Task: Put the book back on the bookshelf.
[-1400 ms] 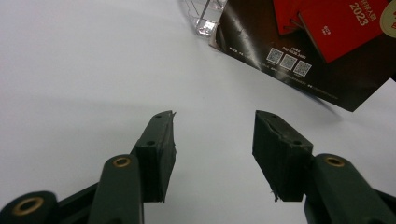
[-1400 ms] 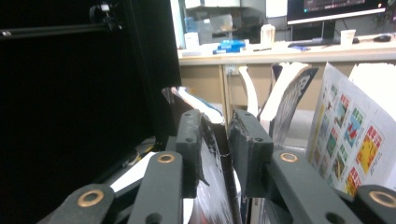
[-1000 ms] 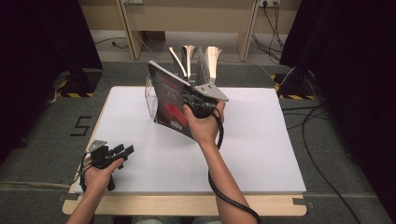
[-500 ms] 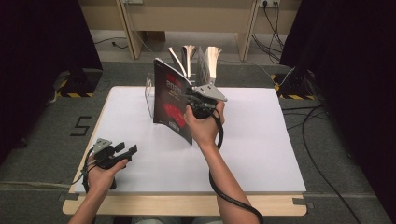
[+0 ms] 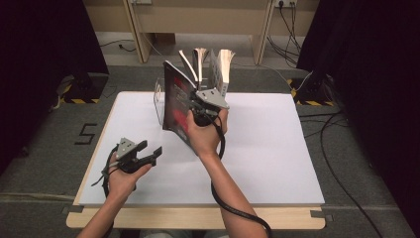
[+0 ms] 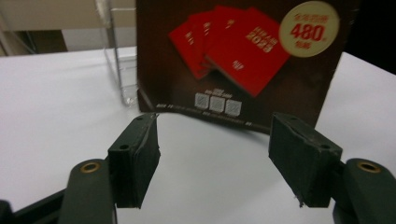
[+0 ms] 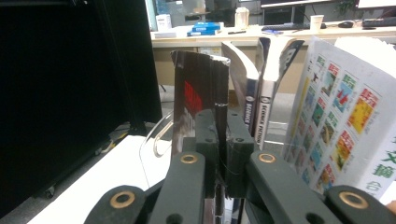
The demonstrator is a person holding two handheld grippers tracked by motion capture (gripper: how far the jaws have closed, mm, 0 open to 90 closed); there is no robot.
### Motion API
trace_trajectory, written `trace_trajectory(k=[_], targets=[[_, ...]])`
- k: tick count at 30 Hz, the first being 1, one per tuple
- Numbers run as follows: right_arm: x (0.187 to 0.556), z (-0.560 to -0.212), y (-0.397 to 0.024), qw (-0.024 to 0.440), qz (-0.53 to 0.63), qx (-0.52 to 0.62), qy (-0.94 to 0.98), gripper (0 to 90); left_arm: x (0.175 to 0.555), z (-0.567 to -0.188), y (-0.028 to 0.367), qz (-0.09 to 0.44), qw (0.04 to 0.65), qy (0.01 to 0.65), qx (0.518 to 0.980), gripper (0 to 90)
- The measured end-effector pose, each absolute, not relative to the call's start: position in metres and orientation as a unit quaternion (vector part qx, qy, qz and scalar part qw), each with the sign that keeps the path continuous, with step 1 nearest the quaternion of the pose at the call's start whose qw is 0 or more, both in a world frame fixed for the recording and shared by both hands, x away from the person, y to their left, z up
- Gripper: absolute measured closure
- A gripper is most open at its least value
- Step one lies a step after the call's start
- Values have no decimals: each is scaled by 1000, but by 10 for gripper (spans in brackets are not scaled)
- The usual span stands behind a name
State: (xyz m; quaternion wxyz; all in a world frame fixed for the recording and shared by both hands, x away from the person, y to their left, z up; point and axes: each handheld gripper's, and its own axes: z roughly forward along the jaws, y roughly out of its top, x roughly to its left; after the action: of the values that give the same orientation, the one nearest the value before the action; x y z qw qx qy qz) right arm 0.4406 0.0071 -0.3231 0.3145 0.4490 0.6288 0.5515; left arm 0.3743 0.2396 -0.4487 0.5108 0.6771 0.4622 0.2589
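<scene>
The right tool (image 5: 198, 106) grips the dark book (image 5: 174, 101) upright, its spine edge pinched. The clear rack (image 5: 159, 94) of books stands just behind. The left tool (image 5: 148, 153), jaws just opened and empty, waits nearer the person.

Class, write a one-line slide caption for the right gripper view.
Right gripper clamps a dark book upright beside other standing books at the table's far edge.

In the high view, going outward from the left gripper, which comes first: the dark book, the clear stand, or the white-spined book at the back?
1. Dark book, held upright at table centre.
2. Clear stand, just behind its left edge.
3. White-spined book, far back right.
</scene>
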Motion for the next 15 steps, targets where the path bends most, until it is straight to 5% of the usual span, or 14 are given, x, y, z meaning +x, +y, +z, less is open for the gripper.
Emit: trace_trajectory(k=[15], targets=[[439,-320,30,323,556,468,606,868,381,-434,217,273,540,430,670,320]])
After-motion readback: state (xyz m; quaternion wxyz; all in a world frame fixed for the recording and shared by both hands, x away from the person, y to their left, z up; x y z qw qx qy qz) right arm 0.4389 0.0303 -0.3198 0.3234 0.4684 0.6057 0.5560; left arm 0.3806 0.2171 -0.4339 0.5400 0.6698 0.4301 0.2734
